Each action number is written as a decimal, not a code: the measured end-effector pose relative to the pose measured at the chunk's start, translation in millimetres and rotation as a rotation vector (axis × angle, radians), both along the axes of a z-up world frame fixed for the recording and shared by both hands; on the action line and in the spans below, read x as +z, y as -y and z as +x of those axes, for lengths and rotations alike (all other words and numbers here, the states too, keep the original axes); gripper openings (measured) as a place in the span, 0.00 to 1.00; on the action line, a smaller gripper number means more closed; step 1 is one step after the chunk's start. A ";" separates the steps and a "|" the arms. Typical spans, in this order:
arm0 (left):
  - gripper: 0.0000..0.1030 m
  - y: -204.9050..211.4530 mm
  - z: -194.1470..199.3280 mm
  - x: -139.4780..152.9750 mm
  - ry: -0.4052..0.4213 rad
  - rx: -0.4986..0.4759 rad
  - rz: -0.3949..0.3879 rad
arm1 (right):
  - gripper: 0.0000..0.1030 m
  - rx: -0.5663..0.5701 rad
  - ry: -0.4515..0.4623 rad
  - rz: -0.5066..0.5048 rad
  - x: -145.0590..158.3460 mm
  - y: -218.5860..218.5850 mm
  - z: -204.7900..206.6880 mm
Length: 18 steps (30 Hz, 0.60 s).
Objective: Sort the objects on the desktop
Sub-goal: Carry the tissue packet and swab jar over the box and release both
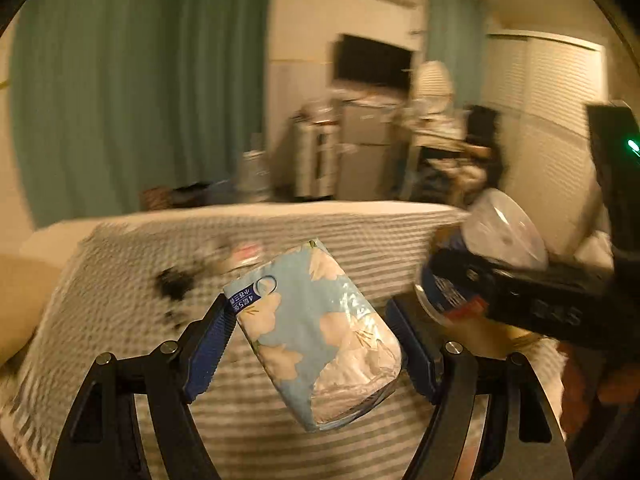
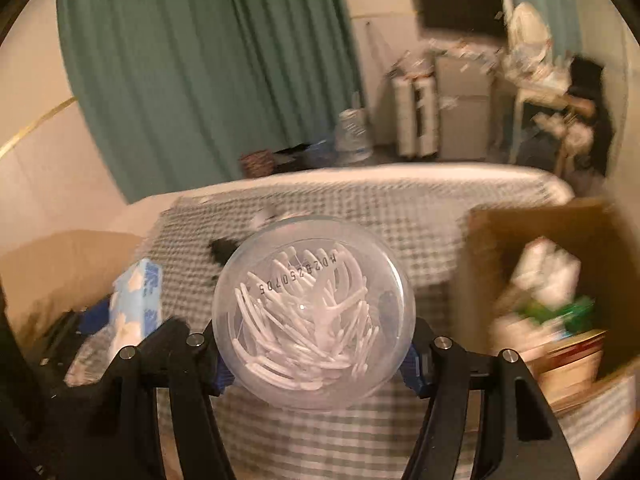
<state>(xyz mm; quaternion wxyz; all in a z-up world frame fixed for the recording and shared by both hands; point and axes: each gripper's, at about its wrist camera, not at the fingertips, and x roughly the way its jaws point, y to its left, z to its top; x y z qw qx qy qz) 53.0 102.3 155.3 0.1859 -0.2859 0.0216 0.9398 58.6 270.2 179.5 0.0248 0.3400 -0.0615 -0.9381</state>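
The left gripper (image 1: 310, 344) pinches a tissue pack (image 1: 316, 332) between its blue pads (image 1: 210, 354), lifted clear of the checked cloth (image 1: 280, 236). The pack's long axis runs slantwise across the jaws, its printed end up and to the left, its crumpled end down and to the right, so the pads bear on its long sides near the middle.

The right gripper (image 2: 316, 354) is closed on a clear round tub of floss picks (image 2: 314, 312), gripped across its width with its flat stamped end facing the camera. In the left wrist view the same tub (image 1: 502, 232) shows at the right, held in the black gripper, just right of the tissue pack and near it, not touching.

Outward from the fingers, the cloth-covered table stretches far and left, with a small dark object (image 1: 174, 284) and some blurred small items left on it. A brown cardboard box (image 2: 516, 224) stands open to the right of the right gripper, close by, already holding a white and green package (image 2: 548, 284) and other things. The right hand is plainly the nearer to it; the left would have to cross over the tub to reach it. I judge both are in mid-carry, and that the tub should go right into the box first. A tan surface lies at the left; whether it is a second box I cannot tell.
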 end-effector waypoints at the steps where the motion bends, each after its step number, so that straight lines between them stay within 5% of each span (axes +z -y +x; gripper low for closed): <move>1: 0.77 -14.9 1.1 4.9 0.001 -0.033 0.011 | 0.61 -0.023 -0.003 0.013 7.4 -15.4 1.6; 9: 0.77 -157.2 -11.7 15.4 0.061 -0.294 0.078 | 0.61 -0.238 0.066 0.048 19.5 -152.8 -2.5; 18: 0.82 -231.2 -30.2 -21.6 0.157 -0.357 0.038 | 0.62 -0.299 0.130 0.017 -23.1 -223.0 -18.2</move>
